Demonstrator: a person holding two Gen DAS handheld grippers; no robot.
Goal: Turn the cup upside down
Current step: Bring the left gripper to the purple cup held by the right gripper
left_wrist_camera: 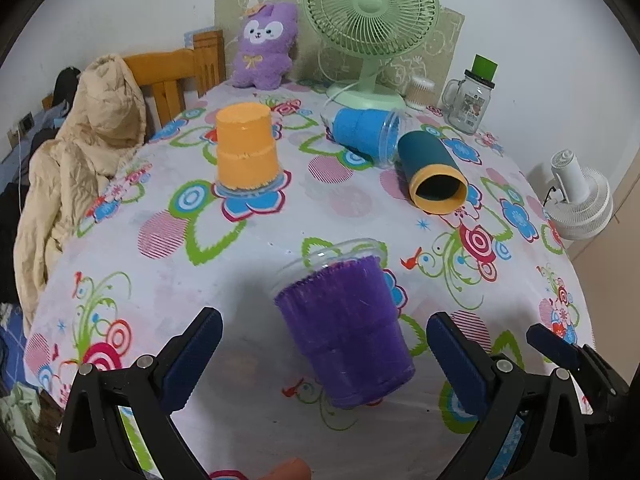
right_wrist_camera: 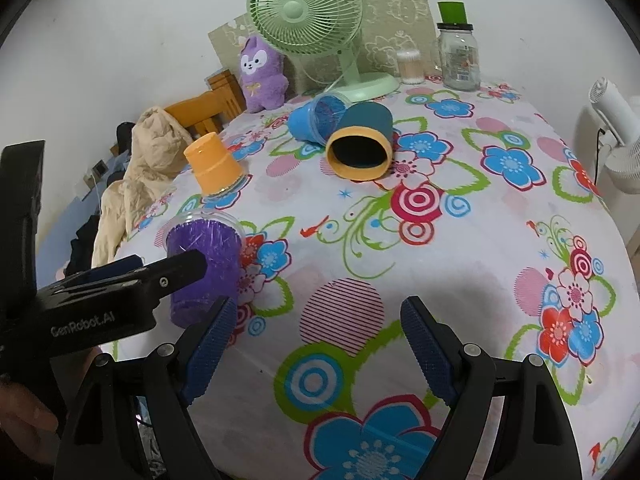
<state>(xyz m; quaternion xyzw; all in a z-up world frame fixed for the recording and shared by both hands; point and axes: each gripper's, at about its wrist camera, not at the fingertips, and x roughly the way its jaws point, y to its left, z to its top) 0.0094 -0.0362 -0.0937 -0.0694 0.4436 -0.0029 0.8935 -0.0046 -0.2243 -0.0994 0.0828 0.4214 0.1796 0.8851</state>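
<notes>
A purple cup (left_wrist_camera: 346, 328) stands upright on the flowered tablecloth (left_wrist_camera: 248, 264), clear rim up, between the open jaws of my left gripper (left_wrist_camera: 326, 350), with gaps on both sides. It also shows in the right wrist view (right_wrist_camera: 204, 268), partly hidden by the left gripper's finger (right_wrist_camera: 176, 270). My right gripper (right_wrist_camera: 318, 334) is open and empty over the cloth. An orange cup (left_wrist_camera: 246, 152) stands upside down. A blue cup (left_wrist_camera: 366, 136) and a teal cup with orange rim (left_wrist_camera: 434, 172) lie on their sides.
A green fan (left_wrist_camera: 372, 28), a purple plush toy (left_wrist_camera: 264, 46), a glass jar with green lid (left_wrist_camera: 472, 96) and a swab container (left_wrist_camera: 420, 92) stand at the back. A beige jacket (left_wrist_camera: 76, 152) hangs off the left edge. A white fan (left_wrist_camera: 580, 196) stands off the right edge.
</notes>
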